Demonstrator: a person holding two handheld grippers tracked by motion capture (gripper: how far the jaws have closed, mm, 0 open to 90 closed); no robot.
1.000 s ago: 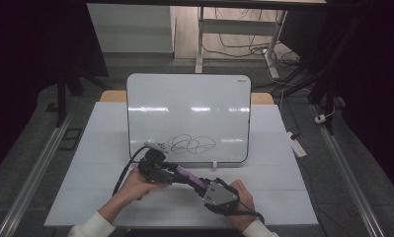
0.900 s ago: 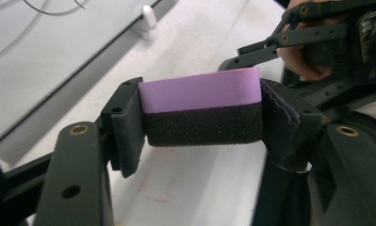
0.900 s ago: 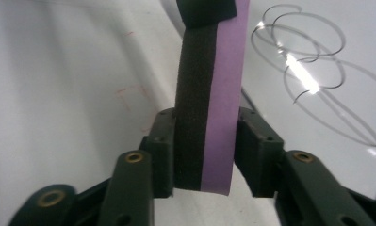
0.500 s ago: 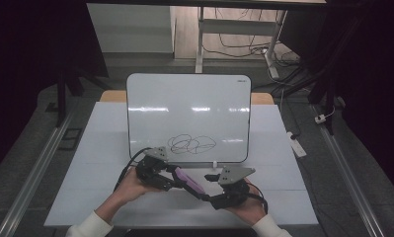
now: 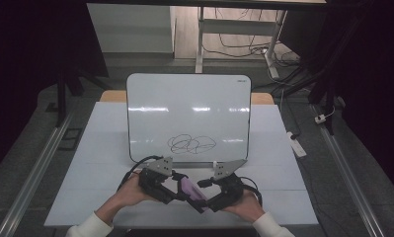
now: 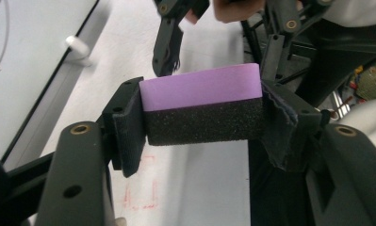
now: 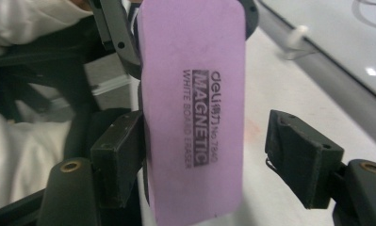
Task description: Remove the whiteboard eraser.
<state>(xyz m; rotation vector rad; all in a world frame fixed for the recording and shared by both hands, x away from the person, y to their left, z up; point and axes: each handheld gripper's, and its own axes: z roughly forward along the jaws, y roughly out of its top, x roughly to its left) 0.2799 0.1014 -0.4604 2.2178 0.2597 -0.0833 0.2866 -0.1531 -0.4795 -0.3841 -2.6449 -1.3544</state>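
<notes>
A purple whiteboard eraser (image 5: 189,189) with a black felt underside hangs low over the table's front edge. My left gripper (image 5: 181,187) is shut on it, and in the left gripper view its pads (image 6: 129,125) press on both ends of the eraser (image 6: 202,101). My right gripper (image 5: 205,196) faces it from the right. Its jaws have just been opening. The eraser (image 7: 192,108), printed "MAGNETIC", still stands between them in the right gripper view. It lies against the left pad (image 7: 117,153), apart from the right one.
A whiteboard (image 5: 187,108) with a black scribble (image 5: 192,144) leans upright at the middle of the white table (image 5: 100,158). A small white peg (image 5: 215,164) sits at the board's bottom edge. A power strip (image 5: 295,143) lies on the floor to the right.
The right gripper's jaws have opened off the eraser and its grey plate has turned up into view. The left gripper keeps its grip. Both hands have shifted slightly.
</notes>
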